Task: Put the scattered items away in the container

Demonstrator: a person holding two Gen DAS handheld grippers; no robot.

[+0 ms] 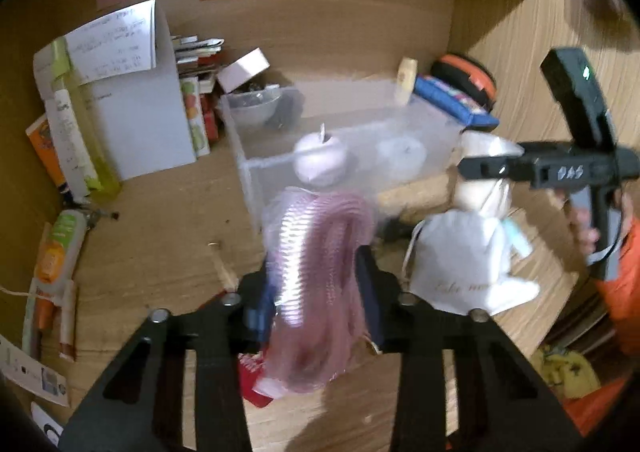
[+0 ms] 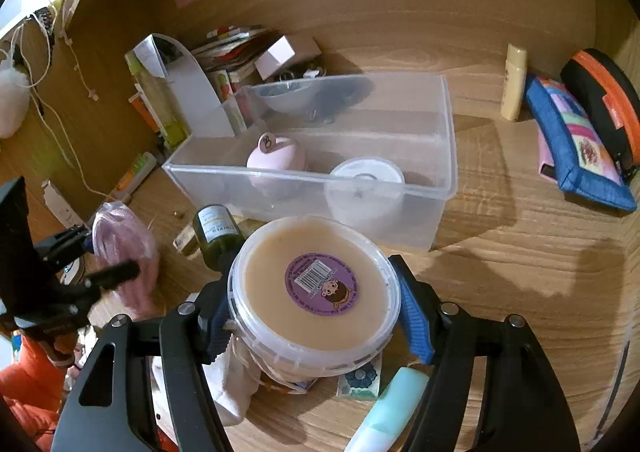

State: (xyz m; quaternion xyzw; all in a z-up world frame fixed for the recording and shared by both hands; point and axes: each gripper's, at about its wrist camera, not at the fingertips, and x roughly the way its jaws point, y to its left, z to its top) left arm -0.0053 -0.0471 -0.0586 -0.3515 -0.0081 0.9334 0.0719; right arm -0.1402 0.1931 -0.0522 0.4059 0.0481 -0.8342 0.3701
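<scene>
My left gripper [image 1: 316, 288] is shut on a clear packet of pink coiled cord [image 1: 320, 252], held above the wooden desk just in front of the clear plastic container [image 1: 248, 156]. My right gripper [image 2: 314, 316] is shut on a round tub with a beige lid and purple sticker [image 2: 316, 284], near the container's front wall [image 2: 400, 220]. A pink ball-shaped item [image 2: 276, 160] and a white round tub [image 2: 364, 188] lie inside the container. The right wrist view also shows the pink packet [image 2: 124, 248] at the left.
A white drawstring bag [image 1: 460, 264], a dark green bottle [image 2: 216, 232] and a mint tube [image 2: 396, 404] lie on the desk near the grippers. A blue pouch [image 2: 576, 148], an orange-black case [image 2: 604, 100] and a cream bottle [image 2: 514, 80] sit right of the container. Books stand behind it.
</scene>
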